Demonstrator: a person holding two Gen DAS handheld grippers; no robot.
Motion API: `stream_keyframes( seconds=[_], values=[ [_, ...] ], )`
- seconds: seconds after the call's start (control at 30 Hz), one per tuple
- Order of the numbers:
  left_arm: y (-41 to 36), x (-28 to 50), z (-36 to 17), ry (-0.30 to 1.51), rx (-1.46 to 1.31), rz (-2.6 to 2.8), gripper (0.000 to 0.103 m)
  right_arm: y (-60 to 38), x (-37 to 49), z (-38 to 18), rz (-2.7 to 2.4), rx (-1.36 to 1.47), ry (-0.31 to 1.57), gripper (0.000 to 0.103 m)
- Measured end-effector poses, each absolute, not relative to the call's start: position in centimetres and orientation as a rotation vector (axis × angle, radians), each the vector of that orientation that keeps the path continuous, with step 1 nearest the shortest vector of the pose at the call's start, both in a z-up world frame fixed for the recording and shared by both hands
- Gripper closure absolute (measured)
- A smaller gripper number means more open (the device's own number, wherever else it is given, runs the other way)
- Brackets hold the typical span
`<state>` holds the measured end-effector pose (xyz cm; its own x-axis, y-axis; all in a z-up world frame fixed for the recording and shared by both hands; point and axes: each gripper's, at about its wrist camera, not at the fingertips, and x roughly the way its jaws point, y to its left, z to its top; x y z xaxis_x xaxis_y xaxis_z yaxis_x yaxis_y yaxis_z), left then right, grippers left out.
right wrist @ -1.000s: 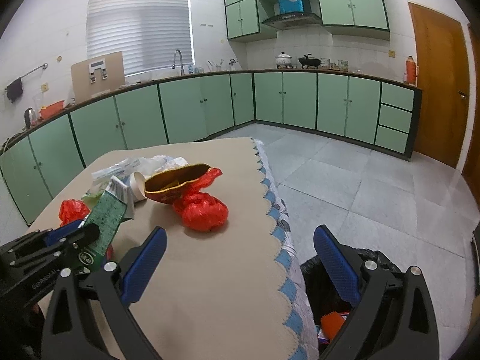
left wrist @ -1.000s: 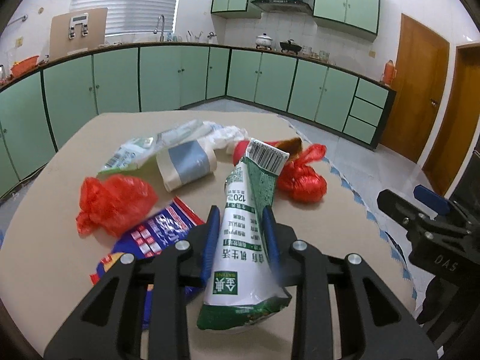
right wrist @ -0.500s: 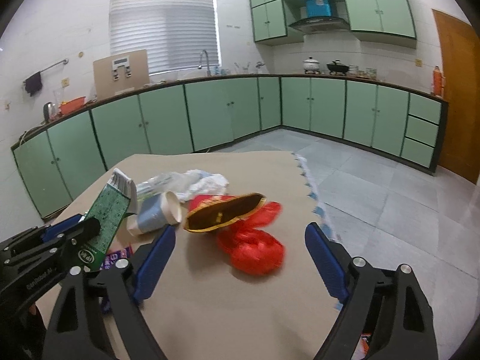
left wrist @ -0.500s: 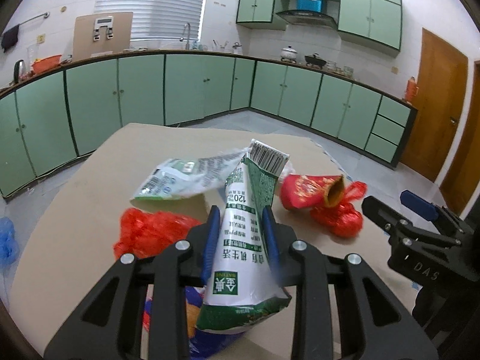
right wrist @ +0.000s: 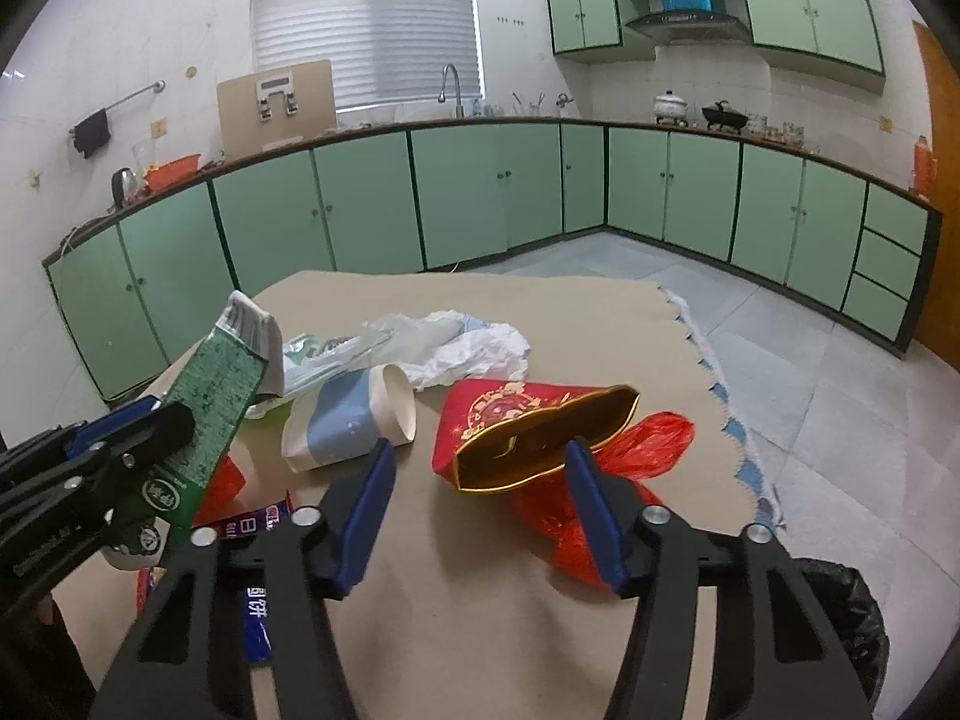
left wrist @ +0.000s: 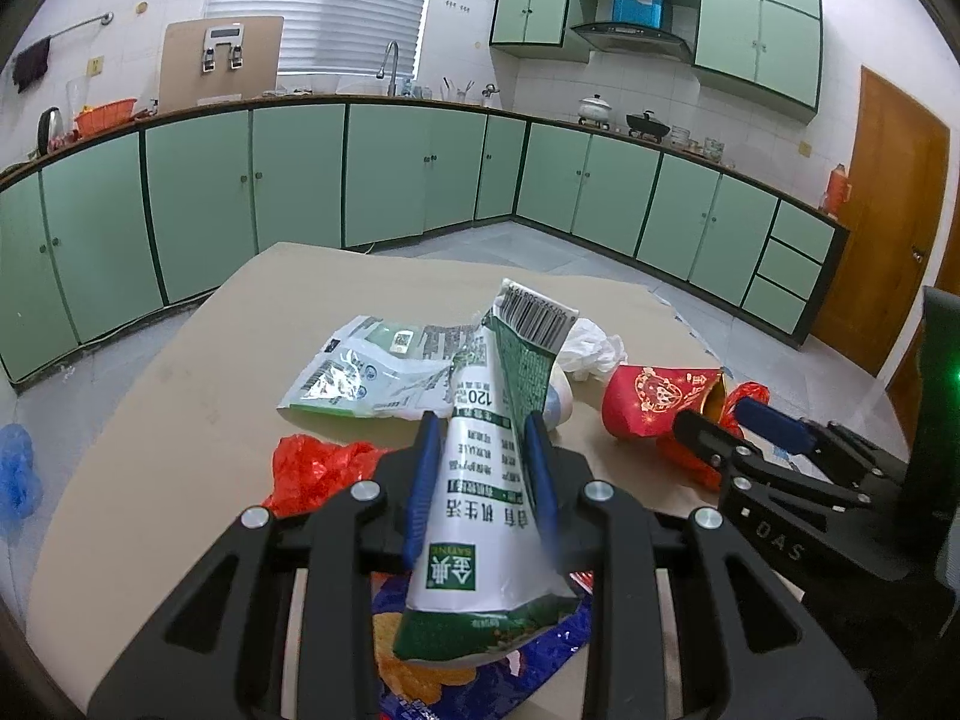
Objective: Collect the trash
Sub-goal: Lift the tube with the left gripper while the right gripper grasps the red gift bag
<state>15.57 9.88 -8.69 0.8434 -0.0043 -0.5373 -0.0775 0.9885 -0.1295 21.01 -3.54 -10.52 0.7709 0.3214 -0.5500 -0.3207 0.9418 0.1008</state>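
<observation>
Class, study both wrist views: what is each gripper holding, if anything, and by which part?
The left gripper pinches the green-and-white milk carton across its middle, barcoded top pointing away. The right gripper is open, holding nothing.

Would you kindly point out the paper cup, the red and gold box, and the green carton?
paper cup (right wrist: 345,420), right wrist view, on its blue band.
red and gold box (right wrist: 510,408), right wrist view, on its red top face.
green carton (left wrist: 480,480), left wrist view, on its white printed front.

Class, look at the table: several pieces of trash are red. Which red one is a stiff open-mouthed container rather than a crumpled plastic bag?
The red gold-rimmed carton, lying on its side. The red bag beside it and the other red bag are crumpled.
</observation>
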Motion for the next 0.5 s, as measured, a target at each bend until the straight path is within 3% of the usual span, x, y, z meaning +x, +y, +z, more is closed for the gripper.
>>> stream_keyframes(
  seconds=[0.13, 0.37, 0.5],
  values=[
    [10.06, 15.61, -8.79, 0.566, -0.154, 0.038, 0.076, -3.70, 21.42, -10.97, 0.360, 0.010, 0.618, 0.060],
    [10.07, 15.70, -8.82, 0.570, -0.156, 0.035, 0.076, -3.26, 21.58, -11.01, 0.423, 0.013, 0.634, 0.090],
    [9.91, 15.48, -8.84, 0.570, -0.152, 0.032, 0.076, -3.04, 21.11, -10.67, 0.456, 0.010, 0.628, 0.097]
  ],
)
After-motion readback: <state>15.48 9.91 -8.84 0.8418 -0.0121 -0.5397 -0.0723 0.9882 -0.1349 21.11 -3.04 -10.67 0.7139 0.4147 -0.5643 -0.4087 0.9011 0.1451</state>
